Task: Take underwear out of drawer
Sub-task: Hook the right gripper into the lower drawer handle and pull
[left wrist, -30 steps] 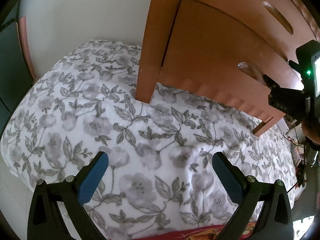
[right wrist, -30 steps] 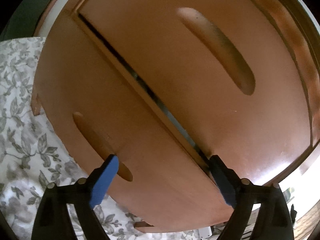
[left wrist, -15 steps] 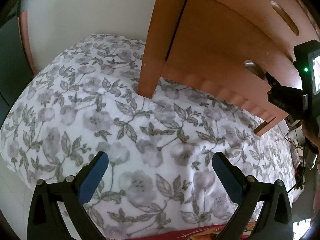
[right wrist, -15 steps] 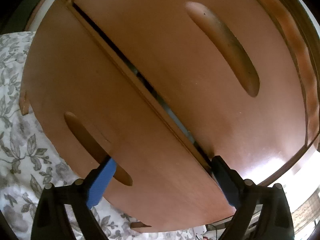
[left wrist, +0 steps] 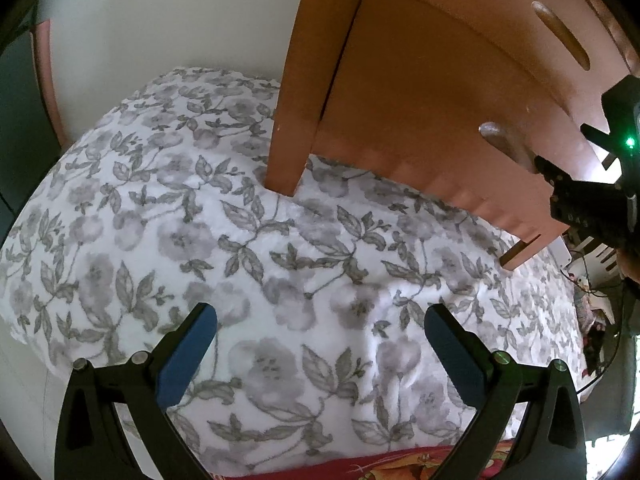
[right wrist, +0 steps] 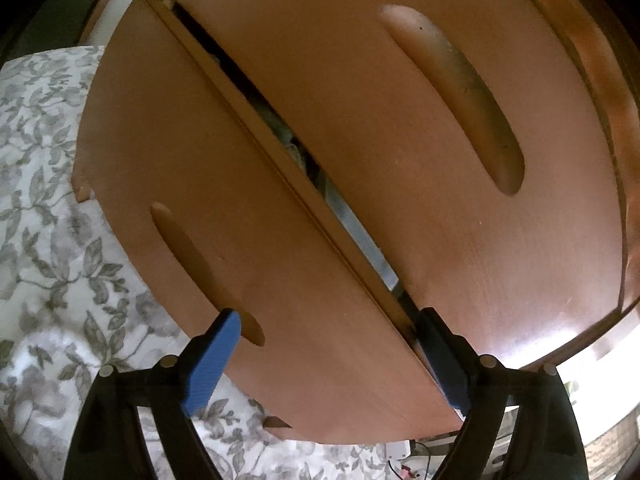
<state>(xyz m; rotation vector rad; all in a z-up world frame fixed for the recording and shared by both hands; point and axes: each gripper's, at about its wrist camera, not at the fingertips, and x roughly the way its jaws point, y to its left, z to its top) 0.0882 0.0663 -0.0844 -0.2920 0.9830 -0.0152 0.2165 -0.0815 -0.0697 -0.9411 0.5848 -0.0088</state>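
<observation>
the lower drawer (right wrist: 248,216) has slid out a crack, fabric showing; right gripper (right wrist: 326,356), jaws closing across its front's top edge, should pull straight; left gripper (left wrist: 320,344) hangs apart.

Floral bedspread (left wrist: 248,248), wooden drawer unit (left wrist: 420,120) standing on it

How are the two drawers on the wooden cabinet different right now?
The lower drawer is pulled out a little, leaving a gap with cloth showing; the upper drawer sits further back. The right gripper, its jaws closing, straddles the lower drawer's front, one finger in the gap; nothing touches the upper drawer. Both are orange-brown wood with a long slot handle.
</observation>
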